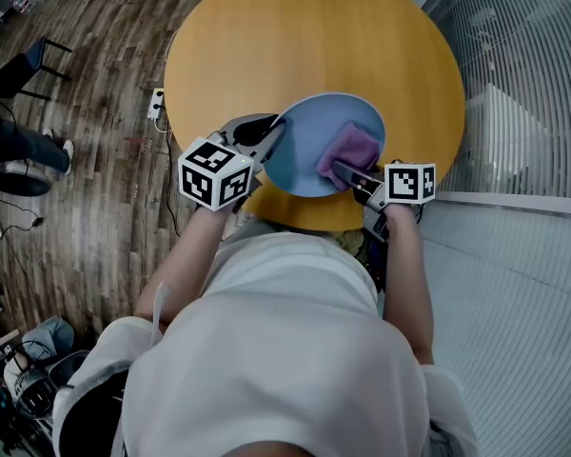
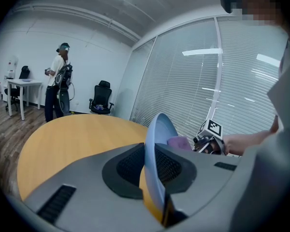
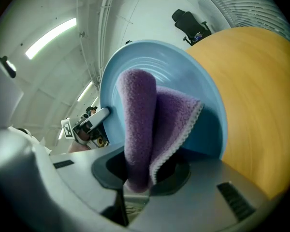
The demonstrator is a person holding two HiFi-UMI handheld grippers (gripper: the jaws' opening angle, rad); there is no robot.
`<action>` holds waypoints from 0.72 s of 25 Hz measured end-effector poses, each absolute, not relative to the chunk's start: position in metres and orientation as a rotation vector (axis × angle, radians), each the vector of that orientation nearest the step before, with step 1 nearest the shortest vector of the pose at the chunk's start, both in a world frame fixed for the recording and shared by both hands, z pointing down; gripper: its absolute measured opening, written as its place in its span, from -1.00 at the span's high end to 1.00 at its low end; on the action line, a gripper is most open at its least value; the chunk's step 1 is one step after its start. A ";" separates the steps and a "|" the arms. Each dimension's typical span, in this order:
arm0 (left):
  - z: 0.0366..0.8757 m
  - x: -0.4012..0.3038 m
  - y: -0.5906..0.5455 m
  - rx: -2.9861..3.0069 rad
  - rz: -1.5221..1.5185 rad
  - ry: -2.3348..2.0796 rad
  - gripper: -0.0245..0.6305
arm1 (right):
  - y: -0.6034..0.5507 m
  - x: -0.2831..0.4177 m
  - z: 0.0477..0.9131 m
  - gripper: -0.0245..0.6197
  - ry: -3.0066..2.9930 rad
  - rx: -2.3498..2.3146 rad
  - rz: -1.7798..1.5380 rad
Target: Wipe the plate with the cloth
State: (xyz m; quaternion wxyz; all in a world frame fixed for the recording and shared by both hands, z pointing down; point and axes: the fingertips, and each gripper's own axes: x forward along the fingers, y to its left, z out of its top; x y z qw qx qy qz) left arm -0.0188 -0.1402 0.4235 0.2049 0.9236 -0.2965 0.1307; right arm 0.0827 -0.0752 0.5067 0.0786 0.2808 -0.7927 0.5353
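Observation:
A light blue plate (image 1: 309,141) is held tilted above the near edge of the round wooden table (image 1: 266,36). My left gripper (image 1: 271,141) is shut on the plate's left rim; in the left gripper view the plate (image 2: 157,144) stands edge-on between the jaws. My right gripper (image 1: 347,174) is shut on a folded purple cloth (image 1: 350,149), which rests against the plate's face at its right side. In the right gripper view the cloth (image 3: 145,124) runs from the jaws up over the plate (image 3: 203,86), and the left gripper (image 3: 89,122) shows behind the rim.
A wall of window blinds (image 1: 523,84) runs along the right. Wooden floor (image 1: 86,112) with a power strip (image 1: 157,103) lies to the left. A person (image 2: 58,81) stands by a white desk (image 2: 21,83), and an office chair (image 2: 102,98) stands at the far wall.

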 end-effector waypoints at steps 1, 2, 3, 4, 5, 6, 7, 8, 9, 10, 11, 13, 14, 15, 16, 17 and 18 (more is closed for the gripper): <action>0.423 -0.019 -0.140 2.576 0.365 -0.826 0.80 | -0.075 0.079 0.506 0.65 -2.374 0.825 1.600; 0.423 -0.018 -0.139 2.576 0.366 -0.825 0.80 | -0.075 0.075 0.505 0.65 -2.376 0.811 1.597; 0.423 -0.018 -0.138 2.577 0.366 -0.823 0.80 | -0.075 0.072 0.504 0.65 -2.380 0.797 1.593; 0.423 -0.017 -0.137 2.577 0.366 -0.822 0.80 | -0.075 0.068 0.502 0.65 -2.385 0.782 1.587; 0.423 -0.016 -0.136 2.576 0.366 -0.821 0.80 | -0.075 0.065 0.501 0.65 -2.389 0.767 1.580; 0.423 -0.015 -0.135 2.576 0.367 -0.820 0.80 | -0.075 0.061 0.500 0.65 -2.394 0.753 1.572; 0.424 -0.014 -0.134 2.576 0.368 -0.820 0.80 | -0.074 0.058 0.499 0.65 -2.397 0.740 1.564; 0.424 -0.014 -0.133 2.576 0.368 -0.820 0.80 | -0.074 0.055 0.498 0.65 -2.400 0.729 1.555; 0.425 -0.013 -0.133 2.577 0.368 -0.820 0.80 | -0.074 0.052 0.498 0.65 -2.403 0.718 1.548; 0.425 -0.013 -0.133 2.577 0.368 -0.819 0.80 | -0.075 0.049 0.497 0.65 -2.405 0.707 1.539; 0.425 -0.013 -0.133 2.576 0.367 -0.818 0.80 | -0.075 0.045 0.496 0.65 -2.406 0.695 1.529; 0.425 -0.015 -0.134 2.574 0.366 -0.815 0.80 | -0.077 0.037 0.495 0.65 -2.408 0.672 1.502; 0.425 -0.016 -0.134 2.573 0.365 -0.813 0.80 | -0.078 0.032 0.494 0.65 -2.408 0.660 1.492; 0.426 -0.016 -0.134 2.572 0.365 -0.812 0.80 | -0.079 0.028 0.494 0.65 -2.409 0.649 1.480; 0.426 -0.016 -0.134 2.570 0.364 -0.811 0.80 | -0.080 0.026 0.493 0.65 -2.411 0.640 1.465; 0.427 -0.014 -0.134 2.569 0.363 -0.810 0.80 | -0.080 0.024 0.493 0.65 -2.413 0.630 1.451; 0.427 -0.013 -0.133 2.567 0.362 -0.809 0.80 | -0.079 0.022 0.492 0.65 -2.414 0.620 1.441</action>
